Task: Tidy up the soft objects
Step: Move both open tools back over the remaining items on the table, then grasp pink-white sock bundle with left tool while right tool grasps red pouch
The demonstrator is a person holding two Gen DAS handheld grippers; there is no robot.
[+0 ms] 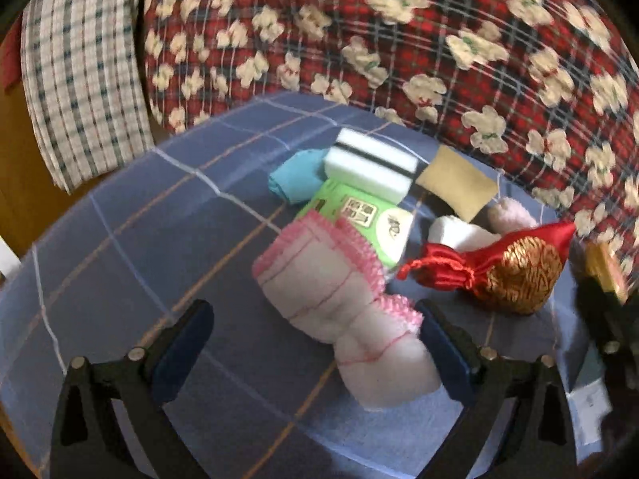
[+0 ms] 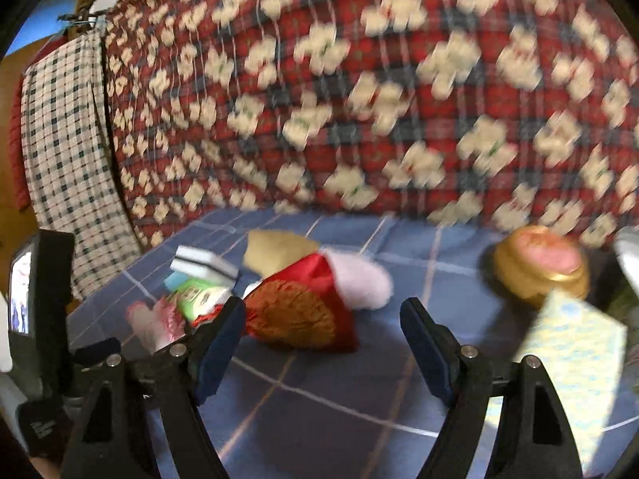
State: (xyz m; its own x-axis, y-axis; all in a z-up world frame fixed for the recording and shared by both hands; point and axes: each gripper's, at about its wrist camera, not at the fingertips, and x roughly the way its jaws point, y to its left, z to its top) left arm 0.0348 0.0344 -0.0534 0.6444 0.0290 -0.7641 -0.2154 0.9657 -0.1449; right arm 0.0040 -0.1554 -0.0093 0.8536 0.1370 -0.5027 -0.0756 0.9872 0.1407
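A pile of soft things lies on the blue checked cloth point(image 1: 120, 247). A pink foam net sleeve point(image 1: 339, 307) lies between the fingers of my open left gripper point(image 1: 315, 335), close to its right finger. Behind it are a green tissue pack point(image 1: 359, 215), a white sponge with a black stripe point(image 1: 371, 163), a light blue cloth point(image 1: 295, 175), a tan pad point(image 1: 455, 183), a white-pink plush point(image 1: 479, 227) and a red-gold satin pouch point(image 1: 503, 271). My right gripper point(image 2: 323, 339) is open and empty, with the pouch point(image 2: 303, 315) just beyond its left finger.
A red plaid quilt with cream flowers point(image 1: 399, 40) rises behind the pile. A checked towel point(image 1: 76, 80) hangs at the left. In the right wrist view a gold round tin point(image 2: 543, 267) and a pale yellow-blue cloth point(image 2: 571, 363) lie at the right.
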